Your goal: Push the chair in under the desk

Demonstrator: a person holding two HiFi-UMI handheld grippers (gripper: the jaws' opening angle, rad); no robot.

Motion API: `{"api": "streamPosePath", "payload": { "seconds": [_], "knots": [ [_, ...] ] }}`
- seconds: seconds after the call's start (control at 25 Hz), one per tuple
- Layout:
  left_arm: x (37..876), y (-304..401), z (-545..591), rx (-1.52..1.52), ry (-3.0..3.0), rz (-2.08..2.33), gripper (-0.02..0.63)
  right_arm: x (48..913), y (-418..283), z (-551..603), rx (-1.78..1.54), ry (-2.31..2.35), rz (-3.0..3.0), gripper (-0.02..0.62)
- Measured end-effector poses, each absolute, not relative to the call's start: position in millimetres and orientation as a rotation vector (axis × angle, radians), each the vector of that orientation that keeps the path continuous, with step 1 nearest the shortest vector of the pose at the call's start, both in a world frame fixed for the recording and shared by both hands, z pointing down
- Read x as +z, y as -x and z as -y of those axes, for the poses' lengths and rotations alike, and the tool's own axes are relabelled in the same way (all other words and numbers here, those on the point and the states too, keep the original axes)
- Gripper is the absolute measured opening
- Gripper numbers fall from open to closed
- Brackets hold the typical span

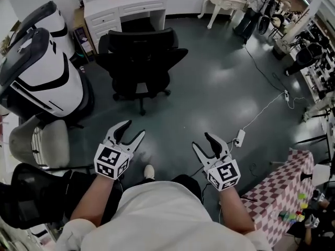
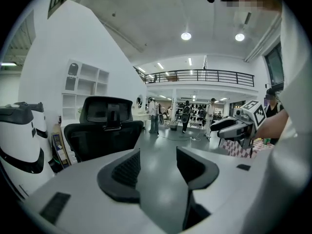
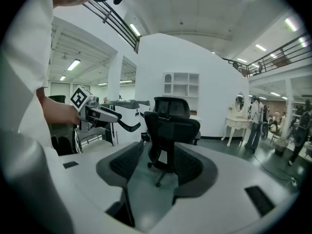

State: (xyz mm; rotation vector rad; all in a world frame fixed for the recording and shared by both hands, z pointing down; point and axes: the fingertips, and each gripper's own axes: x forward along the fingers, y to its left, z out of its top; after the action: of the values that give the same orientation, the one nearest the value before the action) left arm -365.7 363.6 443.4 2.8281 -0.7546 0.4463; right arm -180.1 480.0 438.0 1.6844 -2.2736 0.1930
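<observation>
A large hall with a glossy dark grey floor (image 1: pixel 220 82) formed the setting. The left gripper (image 1: pixel 133 129) and the right gripper (image 1: pixel 201 141) were held side by side above this floor, just ahead of the person's white-shirted torso. Each had its jaws spread apart, and both gripper views showed nothing between them. Well beyond the jaws stood the black mesh-backed office chair on castors (image 1: pixel 138 61), its backrest turned toward the person. The chair stood near the white wooden desk with drawers (image 1: pixel 125 7) at the far wall, in front of its opening and not yet under it. A rounded white-and-black machine (image 1: pixel 44 72) occupied the left side. A red-and-white chequered cloth (image 1: pixel 285 184) lay at the lower right.
</observation>
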Motion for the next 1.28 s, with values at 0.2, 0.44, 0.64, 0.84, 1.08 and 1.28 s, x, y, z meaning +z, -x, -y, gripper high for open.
{"api": "streamPosePath", "payload": {
  "seconds": [0.2,0.44,0.64,0.84,1.08,1.28],
  "knots": [
    [446,345,-327,0.433,-2.827,0.727,0.23,440,175,-447,0.204,-1.692,2.258,0.215],
    [457,310,-294,0.458,-2.816,0.768,0.23,457,139,-405,0.224,-1.643,2.297,0.215],
    [463,271,-261,0.449,-2.761,0.85,0.23,460,91,-356,0.221,-1.561,2.38,0.215],
    [456,232,-233,0.462,-2.69,1.035,0.23,456,36,-305,0.168,-1.408,2.464,0.215],
    [437,223,-193,0.446,-2.564,1.319,0.241,454,-11,-256,0.123,-1.222,2.53,0.215],
    [427,235,-161,0.43,-2.464,1.512,0.261,463,-18,-216,0.073,-1.07,2.579,0.215]
  ]
}}
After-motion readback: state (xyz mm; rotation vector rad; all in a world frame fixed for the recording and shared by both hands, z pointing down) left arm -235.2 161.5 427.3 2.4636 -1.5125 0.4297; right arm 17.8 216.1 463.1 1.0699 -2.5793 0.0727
